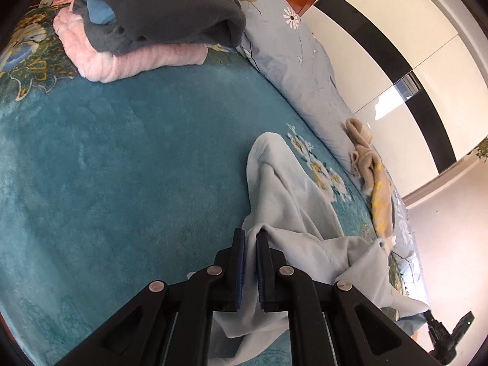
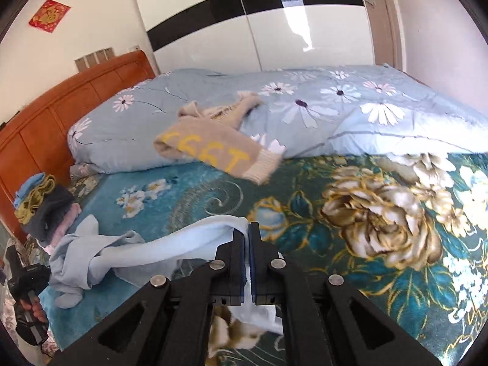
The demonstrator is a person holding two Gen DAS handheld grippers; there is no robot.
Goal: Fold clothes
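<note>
Pale blue jersey, the garment (image 2: 128,253) sags limp between both tongs above the bed (image 1: 122,167): left tongs (image 1: 250,238) and right tongs (image 2: 247,228) each pinch an edge. Light and floppy, it handles best when gripped at hems or corners.

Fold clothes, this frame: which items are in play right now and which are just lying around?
In play:
- light blue garment, held at two points
- left gripper, shut on it
- right gripper, shut on it

Lying about:
- beige sweater against the quilt
- stack of folded clothes
- floral blanket
</note>
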